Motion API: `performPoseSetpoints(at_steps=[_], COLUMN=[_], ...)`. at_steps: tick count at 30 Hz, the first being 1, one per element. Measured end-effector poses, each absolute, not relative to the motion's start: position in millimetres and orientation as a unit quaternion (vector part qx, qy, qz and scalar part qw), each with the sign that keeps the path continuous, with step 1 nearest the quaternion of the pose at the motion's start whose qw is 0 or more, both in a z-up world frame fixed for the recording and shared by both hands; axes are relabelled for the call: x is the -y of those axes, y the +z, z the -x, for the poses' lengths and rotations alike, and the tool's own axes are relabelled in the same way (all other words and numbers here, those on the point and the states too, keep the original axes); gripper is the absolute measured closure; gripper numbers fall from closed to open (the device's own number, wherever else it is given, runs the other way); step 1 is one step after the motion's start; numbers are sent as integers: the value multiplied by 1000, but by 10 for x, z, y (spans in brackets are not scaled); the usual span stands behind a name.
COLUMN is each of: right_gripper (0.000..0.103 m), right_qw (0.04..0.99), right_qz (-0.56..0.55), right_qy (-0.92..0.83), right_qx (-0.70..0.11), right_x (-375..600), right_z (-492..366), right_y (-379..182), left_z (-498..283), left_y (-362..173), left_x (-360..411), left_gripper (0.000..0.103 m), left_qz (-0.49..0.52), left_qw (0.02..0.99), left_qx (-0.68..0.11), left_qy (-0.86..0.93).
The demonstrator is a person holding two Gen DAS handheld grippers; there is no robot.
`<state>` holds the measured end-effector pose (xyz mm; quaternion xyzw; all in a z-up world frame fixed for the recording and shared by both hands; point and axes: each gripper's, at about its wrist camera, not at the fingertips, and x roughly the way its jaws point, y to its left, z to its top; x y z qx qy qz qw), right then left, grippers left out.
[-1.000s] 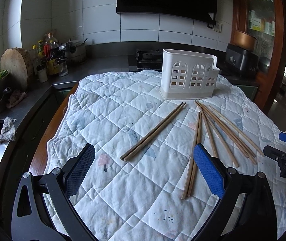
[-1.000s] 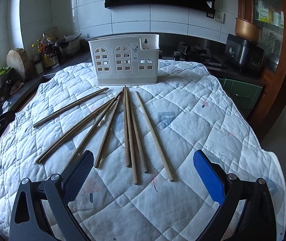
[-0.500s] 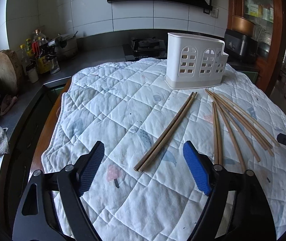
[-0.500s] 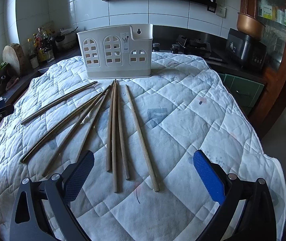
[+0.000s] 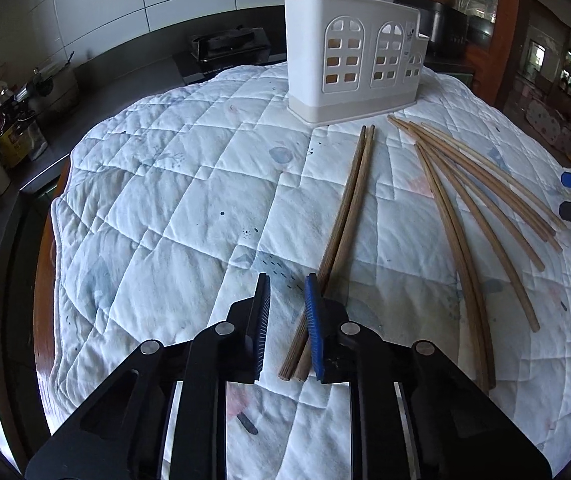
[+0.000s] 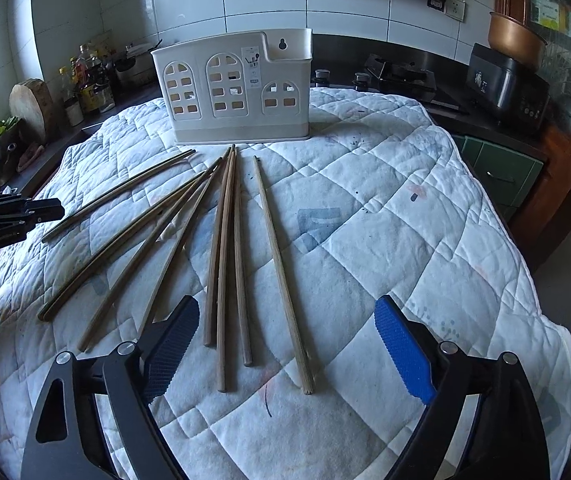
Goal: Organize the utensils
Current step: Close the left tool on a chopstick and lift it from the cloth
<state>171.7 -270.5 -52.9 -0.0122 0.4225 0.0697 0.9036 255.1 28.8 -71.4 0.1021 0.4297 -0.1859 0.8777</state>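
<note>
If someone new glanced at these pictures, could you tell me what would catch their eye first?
Probably the wooden chopsticks fanned out across the white quilted cloth, their far tips pointing toward the white utensil holder with arched cut-outs standing at the back. Next, the left gripper, whose jaws have just been closing around the near end of the leftmost pair, while the right gripper spreads wide over the rightmost sticks.

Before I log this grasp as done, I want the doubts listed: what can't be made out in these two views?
- Inside of the utensil holder: both views, its own walls hide it.
- Left gripper, whose jaws have just been closing: in the left wrist view its blue pad covers part of the chopstick pair, so it is unclear whether it touches them.
- Label on the holder: right wrist view, print too small to read.
</note>
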Motion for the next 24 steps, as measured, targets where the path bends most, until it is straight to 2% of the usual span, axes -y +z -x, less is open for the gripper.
performPoseSetpoints(at_steps=[23,24], right_gripper=[17,27], right_qw=[899,899], right_qz=[37,37], right_qy=[73,75], right_qx=[-429,-430], right_x=[2708,2711], right_z=[-1860,-1859], right_y=[-542,-543], left_z=[-2551,-2553], left_y=[-792,-791], left_x=[-210,-222], left_gripper=[88,89], left_qz=[-111,-108], left_qw=[859,859], left_qx=[-433,-433], left_qy=[-250,-250])
